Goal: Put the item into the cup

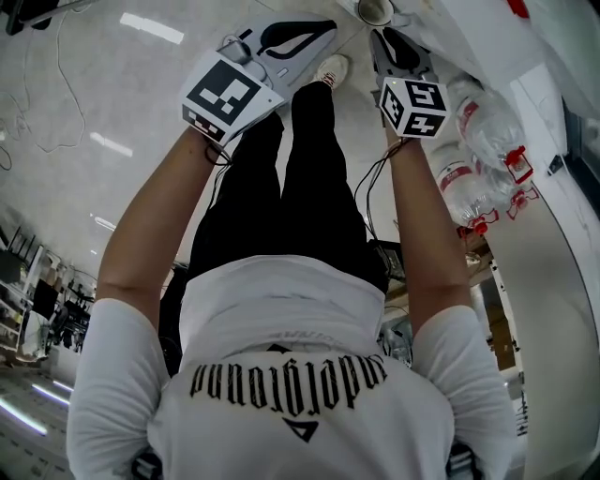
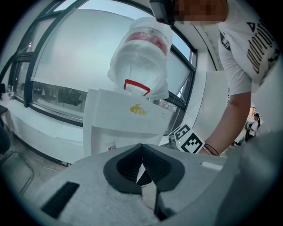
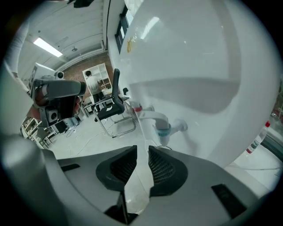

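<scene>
Head view: both forearms reach forward over the person's black trousers (image 1: 281, 187). The left gripper (image 1: 314, 33) and the right gripper (image 1: 386, 42) are held side by side near the top edge. A round-rimmed thing that looks like the cup (image 1: 375, 10) sits just beyond the right gripper's tips, at the frame's edge. Water bottles (image 1: 487, 122) with red caps crowd in close on the right. The item cannot be made out in any view.

Left gripper view: the jaws meet at their tips, with only a small pale sliver in the hollow behind them; what it is I cannot tell. Straight ahead stands a white water dispenser (image 2: 128, 128) with a big upturned bottle (image 2: 141, 57) on top, and a window (image 2: 66, 57) behind it. The person's forearm (image 2: 234, 123) crosses at the right.

Right gripper view: the jaws stand a narrow gap apart. A pale strip fills the gap, thing or floor unclear. The dispenser's body looms close, and its red tap (image 3: 138, 108) and blue tap (image 3: 164, 128) are just beyond the tips. An office chair (image 3: 114, 103) stands farther off on the floor (image 3: 88, 137).
</scene>
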`<state>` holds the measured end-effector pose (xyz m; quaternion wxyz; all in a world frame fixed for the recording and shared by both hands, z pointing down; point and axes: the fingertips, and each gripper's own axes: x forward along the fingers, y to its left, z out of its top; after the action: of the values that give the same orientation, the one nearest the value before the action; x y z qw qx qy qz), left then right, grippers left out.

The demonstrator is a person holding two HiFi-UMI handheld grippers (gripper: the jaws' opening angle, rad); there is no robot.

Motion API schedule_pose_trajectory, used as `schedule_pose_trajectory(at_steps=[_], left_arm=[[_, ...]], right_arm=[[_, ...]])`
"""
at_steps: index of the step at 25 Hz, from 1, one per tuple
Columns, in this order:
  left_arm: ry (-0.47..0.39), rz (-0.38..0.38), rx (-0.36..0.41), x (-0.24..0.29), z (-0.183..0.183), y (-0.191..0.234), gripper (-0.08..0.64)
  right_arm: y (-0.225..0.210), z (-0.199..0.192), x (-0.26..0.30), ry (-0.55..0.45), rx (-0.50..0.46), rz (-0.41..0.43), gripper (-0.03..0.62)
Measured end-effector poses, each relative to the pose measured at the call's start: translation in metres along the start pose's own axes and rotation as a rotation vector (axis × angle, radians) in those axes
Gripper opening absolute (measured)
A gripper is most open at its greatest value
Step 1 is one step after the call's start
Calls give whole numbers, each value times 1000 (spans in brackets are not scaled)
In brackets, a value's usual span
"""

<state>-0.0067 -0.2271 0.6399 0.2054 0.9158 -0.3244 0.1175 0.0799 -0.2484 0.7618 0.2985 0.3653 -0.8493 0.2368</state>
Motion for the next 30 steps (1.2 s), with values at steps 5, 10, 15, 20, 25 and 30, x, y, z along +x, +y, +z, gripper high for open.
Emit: schedule_pose_trajectory(at_steps=[5,10,15,20,25,30], left_arm=[[-22,-6,20,-24,29,-20,12],[-66,9,15,-71,68,-41,12],[-118,14,41,-130,112,-70,12],[-150,21,140,-187,157,-105,12],[-209,10,172,-235,196,-132,12],[-217,-5,182,-266,221,-156,12]], right_arm=[[24,28,-42,-55,-32,4,54],[64,75,-100,-128,-104,23,29],[109,127,-168,-203,-162,37,18],[153,174,-238,-288,-214,34,17],[189,213,-298,-361,-250,20,15],[225,248,-352,-459,-272,27,15]])
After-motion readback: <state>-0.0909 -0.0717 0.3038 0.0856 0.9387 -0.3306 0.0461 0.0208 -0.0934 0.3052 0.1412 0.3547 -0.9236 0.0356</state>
